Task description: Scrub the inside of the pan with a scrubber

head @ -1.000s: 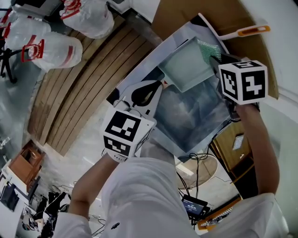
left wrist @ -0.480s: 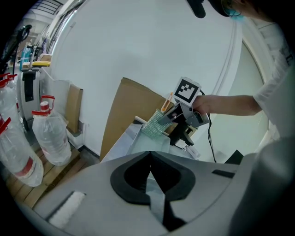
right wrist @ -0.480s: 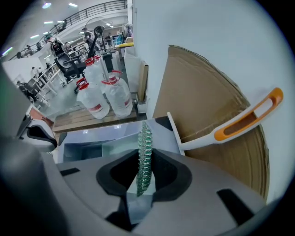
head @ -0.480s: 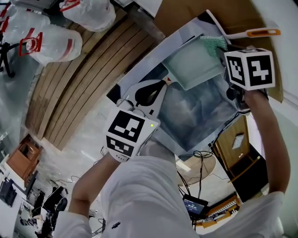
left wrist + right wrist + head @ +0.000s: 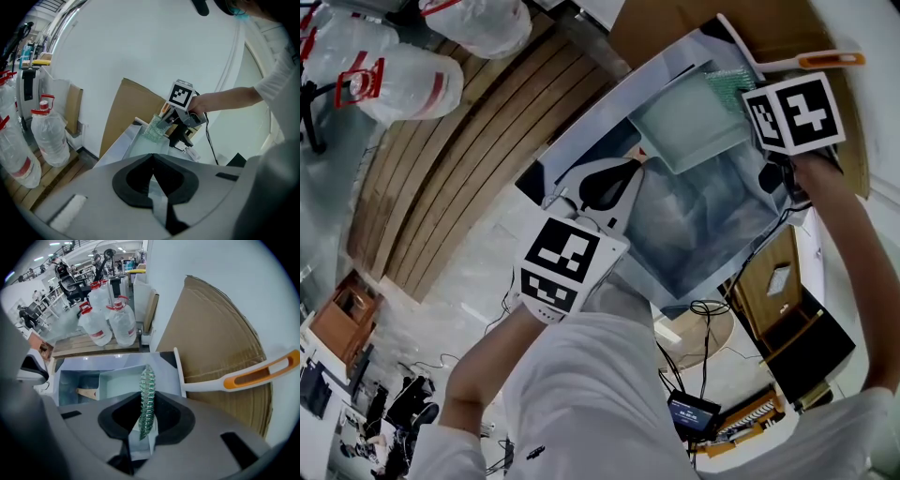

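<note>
Right gripper (image 5: 748, 105) clenched on the green scrubber (image 5: 146, 394), which sits edge-on between the jaws with its long axis upright in the right gripper view. The scrubber hangs at the far rim of the square pan (image 5: 686, 124), so the pan's inside lies just ahead of and below this claw. The pan sits at the far end of the sink basin (image 5: 698, 234). Left gripper (image 5: 152, 157) has its jaws pressed together, tips just beside the pan's handle (image 5: 86, 393); whether they pinch it, can't make out. The right is plainly the nearer to the pan's floor. The marker cube hides the scrubber's contact in the head view. A dish brush (image 5: 253, 376) leans on the cardboard sheet (image 5: 220, 329) behind.
</note>
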Demonstrator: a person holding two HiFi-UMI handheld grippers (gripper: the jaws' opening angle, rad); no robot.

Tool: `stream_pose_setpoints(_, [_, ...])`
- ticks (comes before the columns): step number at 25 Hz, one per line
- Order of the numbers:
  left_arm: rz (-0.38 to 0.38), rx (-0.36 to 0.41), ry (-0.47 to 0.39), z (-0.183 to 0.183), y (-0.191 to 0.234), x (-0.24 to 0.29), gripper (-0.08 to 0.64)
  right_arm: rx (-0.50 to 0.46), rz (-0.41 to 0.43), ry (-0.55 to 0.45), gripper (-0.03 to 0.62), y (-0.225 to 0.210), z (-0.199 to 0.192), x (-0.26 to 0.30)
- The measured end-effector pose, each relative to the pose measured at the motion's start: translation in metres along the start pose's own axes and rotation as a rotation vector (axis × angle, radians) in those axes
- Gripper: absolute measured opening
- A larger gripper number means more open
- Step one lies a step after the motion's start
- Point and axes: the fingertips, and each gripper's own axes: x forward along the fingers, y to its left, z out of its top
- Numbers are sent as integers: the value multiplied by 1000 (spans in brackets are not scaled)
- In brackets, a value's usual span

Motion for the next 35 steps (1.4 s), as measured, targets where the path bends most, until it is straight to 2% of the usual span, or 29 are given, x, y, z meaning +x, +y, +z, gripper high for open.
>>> stream_pose_setpoints(10, [-14,-5,2,-10,-4,-10,5,-38,-37,127,67,-6,-37,0])
stream_pose_setpoints(15, [-18,-4,4,-13,-5,-13,5,-18,-44,126,67,-8,-43,1])
stream_pose_setpoints(25, [-24,-7,0,-16,-5,-18,5,-38,-32,146,67,0,-40,18])
stream_pose_setpoints(35, [-17,-22,0,-24,-2,-21,5,-73,12,181,67,34,-44,36])
